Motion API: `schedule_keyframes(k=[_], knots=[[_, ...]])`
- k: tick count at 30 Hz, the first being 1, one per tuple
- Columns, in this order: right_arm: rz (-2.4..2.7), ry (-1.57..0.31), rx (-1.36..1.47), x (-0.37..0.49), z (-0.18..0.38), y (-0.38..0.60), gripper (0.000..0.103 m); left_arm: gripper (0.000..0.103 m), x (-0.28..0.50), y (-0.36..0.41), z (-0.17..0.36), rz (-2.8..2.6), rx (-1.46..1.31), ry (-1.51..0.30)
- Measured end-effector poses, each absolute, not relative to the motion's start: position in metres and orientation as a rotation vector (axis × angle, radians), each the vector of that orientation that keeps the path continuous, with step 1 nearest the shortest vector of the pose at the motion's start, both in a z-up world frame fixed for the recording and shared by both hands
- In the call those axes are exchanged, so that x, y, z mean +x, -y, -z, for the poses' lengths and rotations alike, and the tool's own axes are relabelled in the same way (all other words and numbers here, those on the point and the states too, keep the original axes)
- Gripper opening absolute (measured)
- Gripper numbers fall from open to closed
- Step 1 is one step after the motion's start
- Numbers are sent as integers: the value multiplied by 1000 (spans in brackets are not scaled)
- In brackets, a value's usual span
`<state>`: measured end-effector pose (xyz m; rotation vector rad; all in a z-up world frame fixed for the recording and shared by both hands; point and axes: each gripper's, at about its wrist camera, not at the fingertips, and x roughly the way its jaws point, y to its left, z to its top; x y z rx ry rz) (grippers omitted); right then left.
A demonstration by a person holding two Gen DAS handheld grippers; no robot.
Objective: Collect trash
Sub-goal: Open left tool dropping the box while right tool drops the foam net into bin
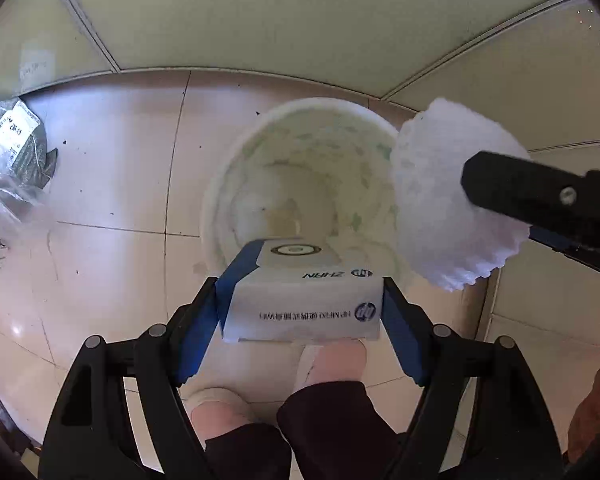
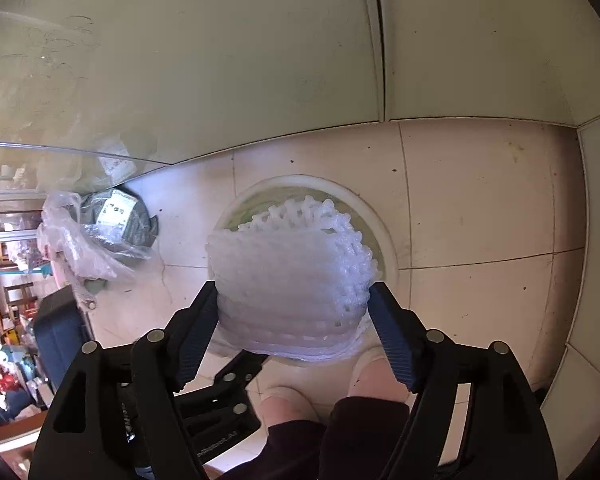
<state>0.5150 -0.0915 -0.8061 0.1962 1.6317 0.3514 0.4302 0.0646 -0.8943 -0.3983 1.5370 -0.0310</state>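
Note:
My left gripper (image 1: 302, 300) is shut on a small white and blue HP carton (image 1: 304, 300) and holds it over the near rim of a white bucket (image 1: 260, 140) on the tiled floor. My right gripper (image 2: 294, 292) is shut on a white foam fruit net (image 2: 292, 276) and holds it above the same bucket (image 2: 376, 216). In the left wrist view the foam net (image 1: 432, 192) hangs at the right over the bucket's rim, with a right finger (image 1: 512, 188) across it. The bucket looks empty inside.
A clear plastic bag with a grey labelled parcel (image 1: 16, 152) lies on the floor to the left, also in the right wrist view (image 2: 108, 224). Pale wall panels (image 1: 280, 20) stand close behind the bucket. My slippered feet (image 1: 332, 360) are just below the grippers.

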Motion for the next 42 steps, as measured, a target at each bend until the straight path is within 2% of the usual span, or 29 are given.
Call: schedule_keyframes(k=[3, 17, 33, 36, 42], knots=[[-366, -1635, 201, 515, 802, 94, 78, 77, 428, -67, 891, 35, -426, -1527], [-381, -1612, 138, 503, 800, 68, 79, 78, 398, -87, 872, -37, -401, -1517], [-430, -1410, -277, 468, 784, 37, 80, 78, 379, -151, 837, -186, -410, -1472], [-421, -1389, -272, 466, 796, 36, 88, 78, 378, -156, 834, -182, -412, -1460], [-334, -1495, -310, 472, 860, 43, 88, 78, 376, -158, 848, -175, -422, -1455]])
